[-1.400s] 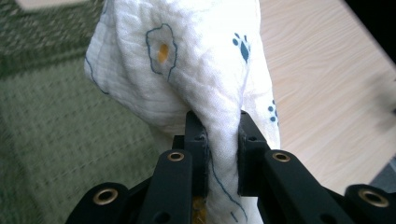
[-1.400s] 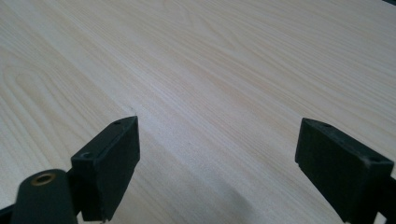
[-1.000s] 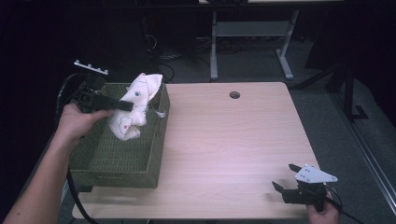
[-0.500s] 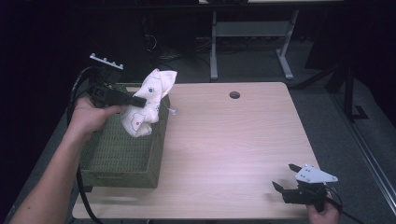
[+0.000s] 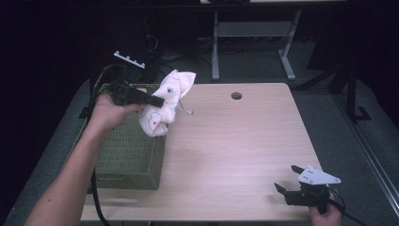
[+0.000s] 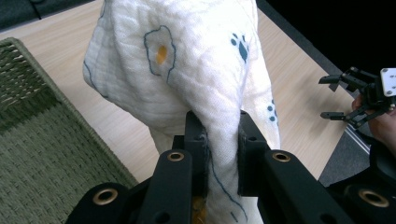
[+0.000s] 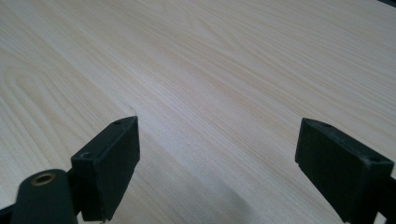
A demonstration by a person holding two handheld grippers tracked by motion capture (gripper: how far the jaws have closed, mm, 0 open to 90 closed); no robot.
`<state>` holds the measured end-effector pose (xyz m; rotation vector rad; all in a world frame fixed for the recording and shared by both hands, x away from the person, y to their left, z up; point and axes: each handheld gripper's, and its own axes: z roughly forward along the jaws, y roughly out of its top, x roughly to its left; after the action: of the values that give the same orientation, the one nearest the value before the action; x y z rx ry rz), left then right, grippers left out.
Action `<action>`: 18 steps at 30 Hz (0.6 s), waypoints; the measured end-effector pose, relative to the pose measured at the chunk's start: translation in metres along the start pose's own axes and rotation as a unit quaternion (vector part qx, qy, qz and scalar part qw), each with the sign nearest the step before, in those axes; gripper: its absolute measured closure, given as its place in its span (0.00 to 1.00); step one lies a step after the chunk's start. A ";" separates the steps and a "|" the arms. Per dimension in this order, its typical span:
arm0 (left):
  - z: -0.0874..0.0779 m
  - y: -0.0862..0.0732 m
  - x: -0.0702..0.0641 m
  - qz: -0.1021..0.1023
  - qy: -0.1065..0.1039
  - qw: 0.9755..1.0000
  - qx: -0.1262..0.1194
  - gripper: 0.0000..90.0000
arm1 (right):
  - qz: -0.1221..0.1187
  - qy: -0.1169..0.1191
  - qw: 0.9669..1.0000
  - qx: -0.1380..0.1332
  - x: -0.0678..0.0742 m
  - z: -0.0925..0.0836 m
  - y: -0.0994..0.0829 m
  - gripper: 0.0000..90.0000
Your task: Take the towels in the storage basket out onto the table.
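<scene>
Cloth (image 5: 164,106), white with printed paw marks, hangs in the air from the left tongs (image 5: 157,101), above the right rim of the green woven basket (image 5: 127,155) at the left edge of the desk (image 5: 235,150). In the left gripper view the jaws clamp a fold of the cloth (image 6: 187,70) between the pads, and the rest of the fabric bulges out past the tips, with the basket (image 6: 42,154) below at left. One end of the cloth rises above the tongs; the other droops toward the basket rim. Right tongs (image 5: 288,181) rest low at the near right corner of the desk, well apart from the cloth, jaws wide with nothing between them over bare wood (image 7: 210,70).
</scene>
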<state>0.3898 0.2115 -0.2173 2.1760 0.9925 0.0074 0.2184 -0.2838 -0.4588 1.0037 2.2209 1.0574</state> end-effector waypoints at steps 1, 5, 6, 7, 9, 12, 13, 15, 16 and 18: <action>0.001 0.001 -0.001 0.000 -0.001 1.000 0.001 0.87 | 0.000 0.000 1.000 0.000 0.000 0.000 0.000 0.15; 0.008 0.007 -0.003 0.003 -0.003 1.000 0.003 0.87 | 0.000 0.001 1.000 -0.001 0.000 0.000 0.000 0.15; 0.010 0.009 -0.005 0.004 -0.004 1.000 0.003 0.87 | 0.000 0.001 1.000 -0.001 0.000 0.000 0.000 0.15; 0.010 0.009 -0.005 0.004 -0.004 1.000 0.003 0.87 | 0.000 0.001 1.000 -0.001 0.000 0.000 0.000 0.15; 0.014 0.012 -0.007 0.007 -0.005 1.000 0.006 0.87 | -0.002 0.001 1.000 -0.002 -0.001 0.000 0.000 0.15; 0.021 0.019 -0.012 0.011 -0.007 1.000 0.011 0.87 | 0.000 0.001 1.000 -0.002 -0.001 0.001 0.000 0.15; 0.021 0.019 -0.012 0.011 -0.007 1.000 0.011 0.87 | -0.001 0.001 1.000 -0.002 -0.001 0.001 0.001 0.15; 0.025 0.022 -0.014 0.014 -0.008 1.000 0.014 0.87 | -0.001 0.001 1.000 -0.002 -0.001 0.001 0.001 0.15; 0.029 0.024 -0.017 0.016 -0.009 1.000 0.015 0.87 | 0.000 0.002 1.000 -0.003 -0.001 0.001 0.001 0.15; 0.033 0.026 -0.019 0.021 -0.011 1.000 0.019 0.87 | 0.001 0.002 1.000 -0.003 -0.001 0.000 0.001 0.15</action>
<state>0.4033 0.1676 -0.2196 2.2267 0.9422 -0.0151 0.2195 -0.2843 -0.4584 1.0012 2.2183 1.0674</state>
